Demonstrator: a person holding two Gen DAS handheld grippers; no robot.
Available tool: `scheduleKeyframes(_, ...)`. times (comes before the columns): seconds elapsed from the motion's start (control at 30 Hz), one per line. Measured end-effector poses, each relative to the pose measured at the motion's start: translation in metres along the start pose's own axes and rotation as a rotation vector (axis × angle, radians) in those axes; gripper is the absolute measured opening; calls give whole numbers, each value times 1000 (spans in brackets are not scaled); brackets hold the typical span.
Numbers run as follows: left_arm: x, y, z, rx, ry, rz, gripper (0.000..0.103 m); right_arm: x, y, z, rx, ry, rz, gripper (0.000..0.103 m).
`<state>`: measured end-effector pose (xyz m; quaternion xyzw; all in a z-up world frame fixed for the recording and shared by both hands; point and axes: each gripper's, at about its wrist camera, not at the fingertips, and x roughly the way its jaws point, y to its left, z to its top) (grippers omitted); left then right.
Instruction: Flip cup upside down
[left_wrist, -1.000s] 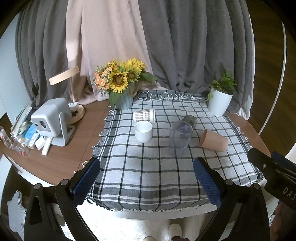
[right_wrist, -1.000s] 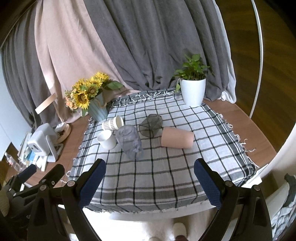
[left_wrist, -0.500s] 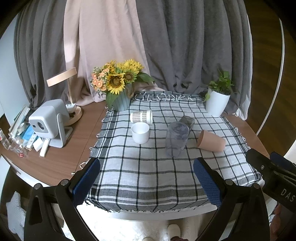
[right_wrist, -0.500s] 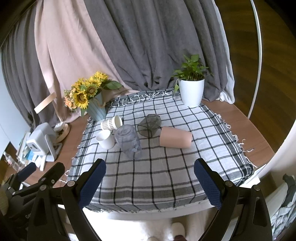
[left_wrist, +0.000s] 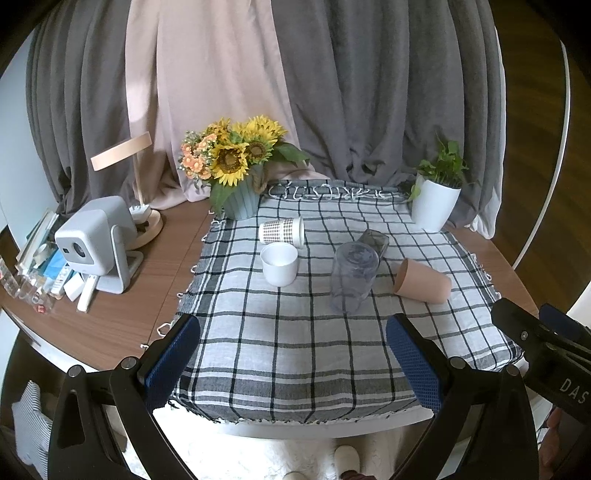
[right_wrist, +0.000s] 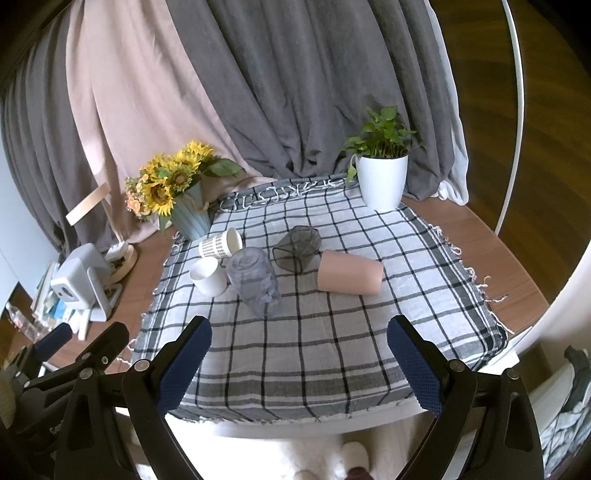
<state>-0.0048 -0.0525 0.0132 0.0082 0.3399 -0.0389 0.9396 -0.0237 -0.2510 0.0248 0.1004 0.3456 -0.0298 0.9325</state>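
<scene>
Several cups sit on a checked cloth (left_wrist: 295, 343) (right_wrist: 332, 332). A white cup (left_wrist: 279, 263) (right_wrist: 208, 275) stands upright with its mouth up. A clear plastic cup (left_wrist: 354, 276) (right_wrist: 255, 278) stands upside down. A patterned paper cup (left_wrist: 282, 230) (right_wrist: 219, 243), a pink cup (left_wrist: 423, 281) (right_wrist: 349, 272) and a dark glass (left_wrist: 376, 240) (right_wrist: 297, 245) lie on their sides. My left gripper (left_wrist: 293, 362) and right gripper (right_wrist: 299, 363) are open and empty, held off the table's near edge, well short of the cups.
A sunflower vase (left_wrist: 240, 195) (right_wrist: 190, 212) stands at the cloth's back left, a white plant pot (left_wrist: 434, 206) (right_wrist: 382, 179) at the back right. A small projector (left_wrist: 98, 236), a lamp base and clutter sit on the wooden table at left. Curtains hang behind.
Both grippers have drawn back slightly from the table, so the cups look a little smaller. Nothing on the cloth has moved.
</scene>
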Motion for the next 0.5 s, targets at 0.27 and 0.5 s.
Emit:
scheduleKeyframes(0.27, 5, 0, 1, 2, 3, -5, 103, 4, -2, 0, 6, -1, -8, 96)
scheduleKeyframes(0.5, 6, -1, 2, 1, 4, -4, 103, 4, -2, 1, 6, -1, -8, 96)
